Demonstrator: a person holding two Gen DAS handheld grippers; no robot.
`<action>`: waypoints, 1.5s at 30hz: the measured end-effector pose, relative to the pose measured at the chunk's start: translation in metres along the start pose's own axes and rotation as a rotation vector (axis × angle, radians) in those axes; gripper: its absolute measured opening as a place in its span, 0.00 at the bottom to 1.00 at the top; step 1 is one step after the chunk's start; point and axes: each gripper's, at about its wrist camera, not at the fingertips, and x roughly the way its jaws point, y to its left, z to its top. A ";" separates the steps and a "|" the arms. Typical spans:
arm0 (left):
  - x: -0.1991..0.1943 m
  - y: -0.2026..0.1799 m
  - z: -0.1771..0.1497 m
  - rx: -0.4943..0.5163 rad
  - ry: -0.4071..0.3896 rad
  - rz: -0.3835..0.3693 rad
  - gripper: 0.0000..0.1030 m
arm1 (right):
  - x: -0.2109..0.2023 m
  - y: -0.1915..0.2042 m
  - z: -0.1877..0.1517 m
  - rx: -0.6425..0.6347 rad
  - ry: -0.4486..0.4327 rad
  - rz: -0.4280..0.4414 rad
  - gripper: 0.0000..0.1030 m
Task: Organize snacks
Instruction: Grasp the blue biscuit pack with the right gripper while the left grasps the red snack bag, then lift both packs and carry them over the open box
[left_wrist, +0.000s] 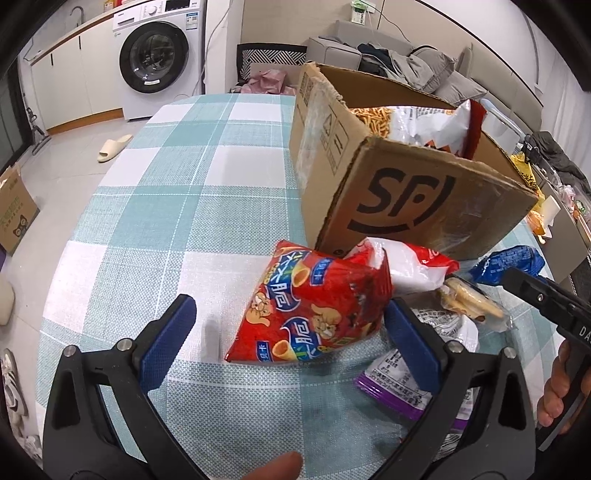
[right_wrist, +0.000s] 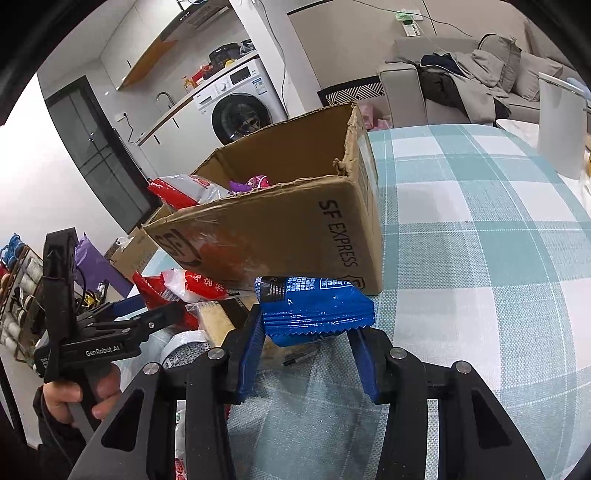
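A brown SF Express cardboard box (left_wrist: 406, 184) stands open on the checked tablecloth (left_wrist: 184, 206) with snack bags inside. My left gripper (left_wrist: 291, 328) is open, its jaws on either side of a red snack bag (left_wrist: 317, 310) that lies in front of the box. My right gripper (right_wrist: 308, 343) is open around the near end of a blue snack bag (right_wrist: 314, 306) that lies against the box (right_wrist: 295, 229). The blue bag also shows in the left wrist view (left_wrist: 506, 262). The left gripper shows in the right wrist view (right_wrist: 147, 317).
A red-and-white bag (left_wrist: 413, 266), a wafer packet (left_wrist: 469, 299) and a purple-edged packet (left_wrist: 406, 384) lie between the grippers. A white container (right_wrist: 561, 125) stands at the table's far right. A washing machine (left_wrist: 159, 55) and a sofa (left_wrist: 443, 62) lie beyond the table.
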 end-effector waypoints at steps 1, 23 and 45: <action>0.000 0.000 0.000 0.001 0.004 -0.015 0.86 | 0.000 0.000 0.000 0.002 -0.001 -0.001 0.44; -0.029 -0.007 0.005 0.043 -0.075 -0.091 0.47 | -0.013 -0.001 0.004 -0.004 -0.043 0.009 0.44; -0.116 -0.024 0.010 0.057 -0.238 -0.128 0.47 | -0.054 0.024 0.013 -0.067 -0.143 0.050 0.44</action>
